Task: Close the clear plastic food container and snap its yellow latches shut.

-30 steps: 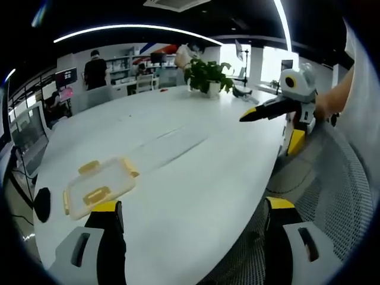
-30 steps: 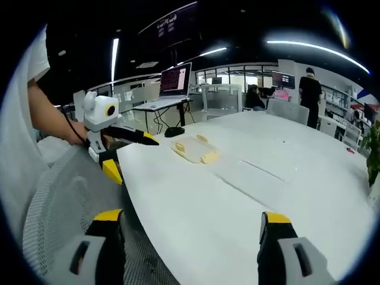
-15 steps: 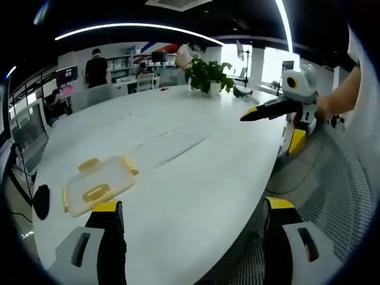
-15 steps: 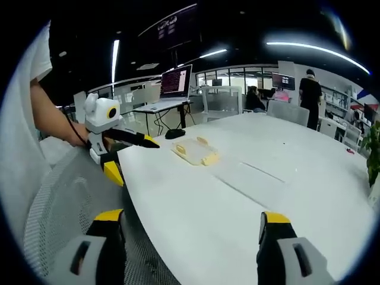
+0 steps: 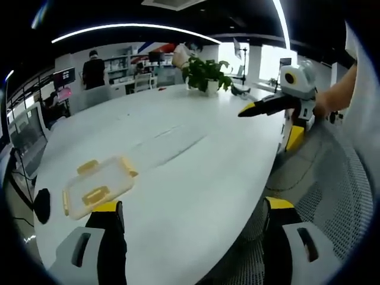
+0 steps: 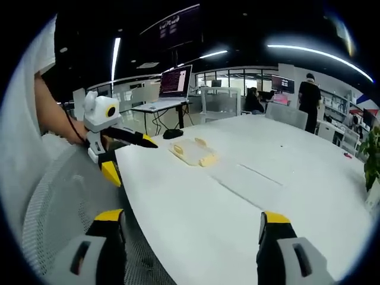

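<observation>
**Left gripper view: container untouched, both grippers held back at the table edge**

Left gripper view puts the clear plastic food container (image 5: 98, 185) at the lower left of the frame, lying flat on the white table (image 5: 196, 160), just above that gripper's own left jaw. Its lid seems to sit on top, though I cannot tell whether it is seated properly. The yellow latches (image 5: 95, 195) show along its sides, and whether any is snapped down is too small to judge. In the right gripper view the same container (image 6: 192, 151) sits a little left of centre.

The left gripper (image 5: 193, 222) has its jaws spread wide and empty at the bottom of its frame, near the container but apart from it. The right gripper (image 6: 191, 228) is likewise spread and empty, well apart from the container. Each one also appears in the other's frame, held over the table edge by a hand.

As I read it, the job has hardly begun: reaching in, pressing the lid and snapping every latch all remain.

A potted plant (image 5: 206, 74) stands at the upper centre, and a laptop (image 6: 176, 83) at the upper left.
</observation>
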Motion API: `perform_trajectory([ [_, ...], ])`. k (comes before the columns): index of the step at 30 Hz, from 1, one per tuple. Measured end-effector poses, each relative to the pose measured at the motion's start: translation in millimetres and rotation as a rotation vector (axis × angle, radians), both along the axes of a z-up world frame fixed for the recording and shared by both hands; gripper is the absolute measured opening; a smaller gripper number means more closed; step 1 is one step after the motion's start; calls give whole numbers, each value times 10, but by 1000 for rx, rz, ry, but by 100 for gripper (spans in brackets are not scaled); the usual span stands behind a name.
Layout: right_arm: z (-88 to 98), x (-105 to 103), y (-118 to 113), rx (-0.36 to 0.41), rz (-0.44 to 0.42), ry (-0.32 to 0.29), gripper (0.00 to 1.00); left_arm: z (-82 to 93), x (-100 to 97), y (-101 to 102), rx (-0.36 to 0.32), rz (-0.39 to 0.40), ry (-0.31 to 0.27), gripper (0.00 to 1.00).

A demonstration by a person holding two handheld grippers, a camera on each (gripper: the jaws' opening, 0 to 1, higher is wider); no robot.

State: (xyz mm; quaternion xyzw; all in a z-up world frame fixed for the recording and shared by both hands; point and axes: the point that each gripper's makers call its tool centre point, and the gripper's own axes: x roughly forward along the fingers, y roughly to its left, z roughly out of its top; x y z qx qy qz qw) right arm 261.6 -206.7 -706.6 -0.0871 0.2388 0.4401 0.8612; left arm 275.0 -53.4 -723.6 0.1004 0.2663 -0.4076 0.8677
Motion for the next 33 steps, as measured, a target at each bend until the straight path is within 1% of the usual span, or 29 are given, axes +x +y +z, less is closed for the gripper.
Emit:
perform_trajectory([
  [3, -18, -15, 19, -6, 11, 9, 93, 2, -8, -12, 15, -13, -5, 95],
  [5, -42, -32, 31, -18, 26, 13, 92, 53, 4, -21, 9, -20, -33, 94],
  [9, -45, -28, 53, -19, 39, 18, 92, 63, 11, 8, 12, -7, -30, 94],
  [12, -36, -13, 57, -18, 38, 24, 93, 131, 46, 5, -9, -2, -33, 94],
  [13, -36, -2, 56, -30, 47, 13, 92, 153, 59, 9, -12, -2, -40, 94],
  [15, -45, 2, 66, -44, 60, 24, 87, 176, 66, 13, -13, -2, -41, 94],
  [18, -21, 82, 85, -41, 63, 16, 86, 212, 98, 29, -13, -15, -51, 93],
  [21, -15, 115, 114, -41, 74, 18, 86, 181, 116, 47, -7, -22, -45, 92],
  [24, -41, 146, 136, -61, 89, 13, 86, 147, 137, 66, 4, -28, -39, 92],
  [28, -29, 211, 152, -55, 90, 18, 86, 140, 164, 67, 0, -35, -36, 91],
  [33, -34, 271, 198, -68, 117, 17, 85, 129, 196, 70, 10, -46, -36, 90],
])
